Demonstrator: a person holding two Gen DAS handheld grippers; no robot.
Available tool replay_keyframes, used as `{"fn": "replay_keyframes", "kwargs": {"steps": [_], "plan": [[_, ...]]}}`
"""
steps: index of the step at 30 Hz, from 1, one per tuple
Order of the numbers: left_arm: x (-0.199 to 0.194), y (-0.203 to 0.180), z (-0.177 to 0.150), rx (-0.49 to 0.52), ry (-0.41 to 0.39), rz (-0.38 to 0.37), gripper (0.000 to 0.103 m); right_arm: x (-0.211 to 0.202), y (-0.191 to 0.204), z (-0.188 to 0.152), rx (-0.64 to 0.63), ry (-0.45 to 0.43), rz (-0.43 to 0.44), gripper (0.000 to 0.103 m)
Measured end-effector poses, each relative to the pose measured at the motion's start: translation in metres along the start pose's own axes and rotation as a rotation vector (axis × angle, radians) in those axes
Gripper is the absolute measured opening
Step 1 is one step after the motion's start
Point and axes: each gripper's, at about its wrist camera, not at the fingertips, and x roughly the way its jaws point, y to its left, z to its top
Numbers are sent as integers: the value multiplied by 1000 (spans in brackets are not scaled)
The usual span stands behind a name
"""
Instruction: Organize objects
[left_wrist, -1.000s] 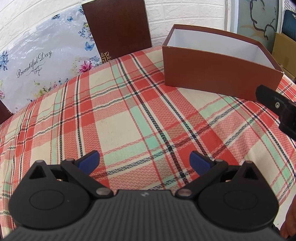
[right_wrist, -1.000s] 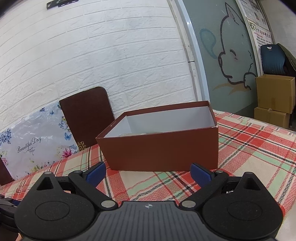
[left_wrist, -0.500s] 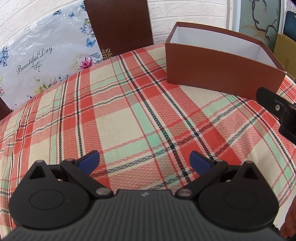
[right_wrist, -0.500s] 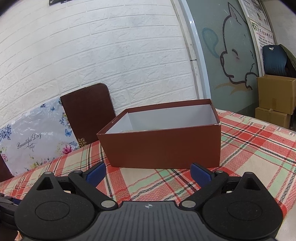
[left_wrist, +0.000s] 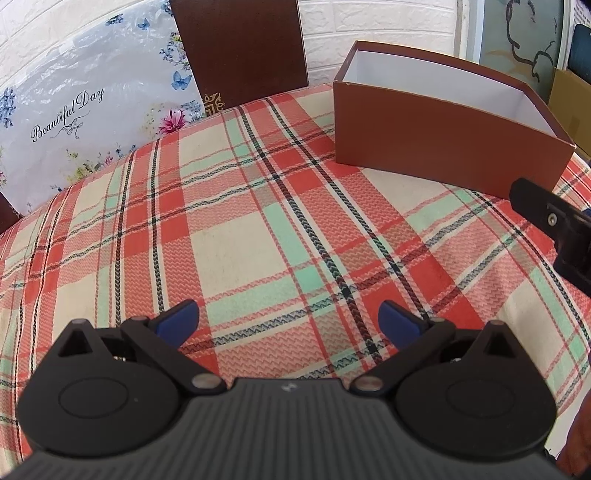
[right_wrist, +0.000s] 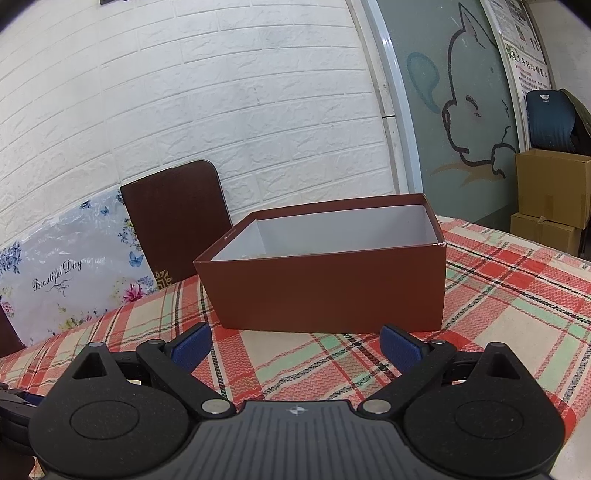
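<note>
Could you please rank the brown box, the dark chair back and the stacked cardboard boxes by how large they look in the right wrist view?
1. Brown box, largest, though nearest the camera.
2. Chair back.
3. Cardboard boxes, smallest; they are farther away and cut off by the frame edge, so true size is unsure.

Matt brown cardboard box (right_wrist: 328, 288) on woven plaid cloth (left_wrist: 229, 236); glossy floral plastic bag (left_wrist: 85, 103).
</note>
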Motion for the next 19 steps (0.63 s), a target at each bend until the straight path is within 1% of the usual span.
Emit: {"fn": "replay_keyframes", "kwargs": {"steps": [5,15,19], "plan": [[0,1,-1,-1,-4,-5,103,0,2,-1,-5,2,-1,97],[-6,-4,-2,16,-50,-22,103,1,3,-3,-6,6,-2,97],[-6,-3,-1,11,-58,-15,103,2,3,-4,-8,6,-3,97]]}}
